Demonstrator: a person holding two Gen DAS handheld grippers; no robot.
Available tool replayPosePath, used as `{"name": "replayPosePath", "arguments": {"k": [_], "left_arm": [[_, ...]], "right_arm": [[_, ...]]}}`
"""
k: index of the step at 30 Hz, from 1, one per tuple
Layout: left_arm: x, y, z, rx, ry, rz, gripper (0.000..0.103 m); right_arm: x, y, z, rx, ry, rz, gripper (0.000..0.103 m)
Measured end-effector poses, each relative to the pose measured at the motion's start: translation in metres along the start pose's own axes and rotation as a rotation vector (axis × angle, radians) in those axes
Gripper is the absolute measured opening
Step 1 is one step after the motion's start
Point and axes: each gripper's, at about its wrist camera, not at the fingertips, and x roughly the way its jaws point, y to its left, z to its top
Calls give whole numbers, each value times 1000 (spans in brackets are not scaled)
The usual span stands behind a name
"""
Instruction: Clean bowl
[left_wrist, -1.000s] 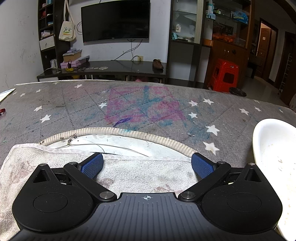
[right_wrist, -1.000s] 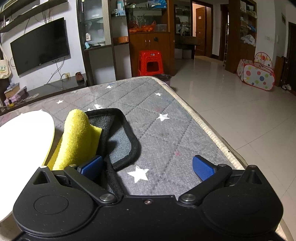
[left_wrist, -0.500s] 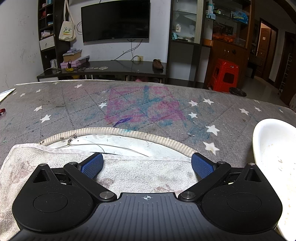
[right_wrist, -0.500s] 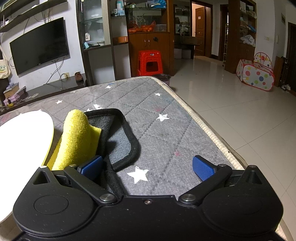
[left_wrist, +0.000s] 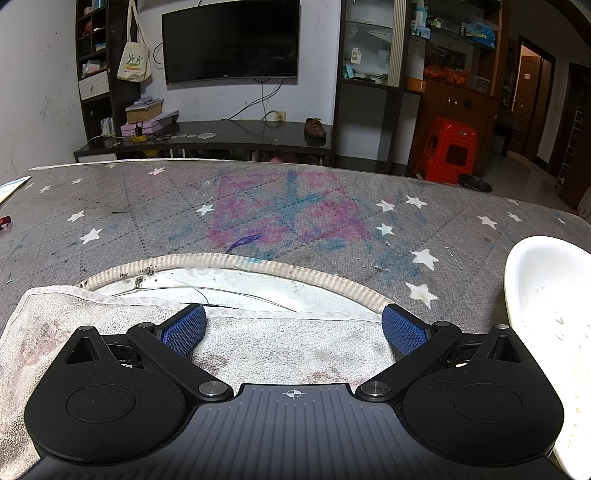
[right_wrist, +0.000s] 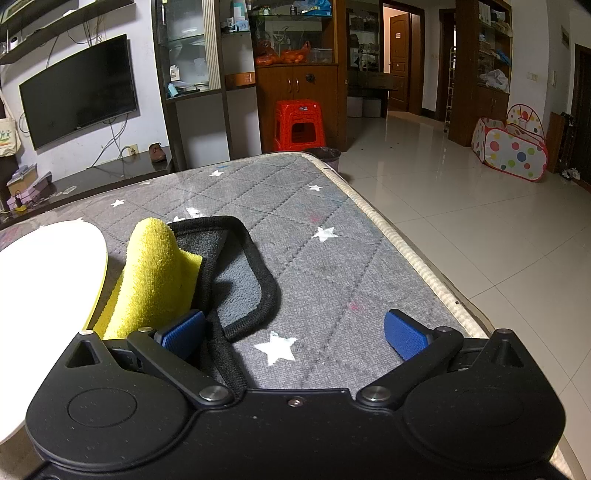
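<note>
A white bowl (left_wrist: 543, 295) with specks of dirt inside sits at the right edge of the left wrist view; it shows again at the left of the right wrist view (right_wrist: 44, 280). My left gripper (left_wrist: 293, 326) is open over a stained white towel (left_wrist: 258, 350). My right gripper (right_wrist: 293, 332) is open just above the grey star-patterned mattress (right_wrist: 332, 266). A yellow and grey cloth with black trim (right_wrist: 166, 280) lies by its left finger, beside the bowl.
The mattress cover is torn with a pale round opening (left_wrist: 240, 280) ahead of the towel. Pink and blue marker stains (left_wrist: 288, 214) cover its middle. The mattress edge (right_wrist: 417, 262) drops to a tiled floor on the right. A TV stand (left_wrist: 207, 140) stands beyond.
</note>
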Motion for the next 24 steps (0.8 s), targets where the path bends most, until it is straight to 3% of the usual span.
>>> {"name": "replayPosePath", "arguments": {"k": [13, 24], "left_arm": [[0, 1, 1, 0, 0, -1, 103], [0, 0, 1, 0, 0, -1, 103]], "right_arm": [[-3, -10, -3, -3, 1, 1, 103], [5, 7, -4, -5, 1, 0, 103]]}}
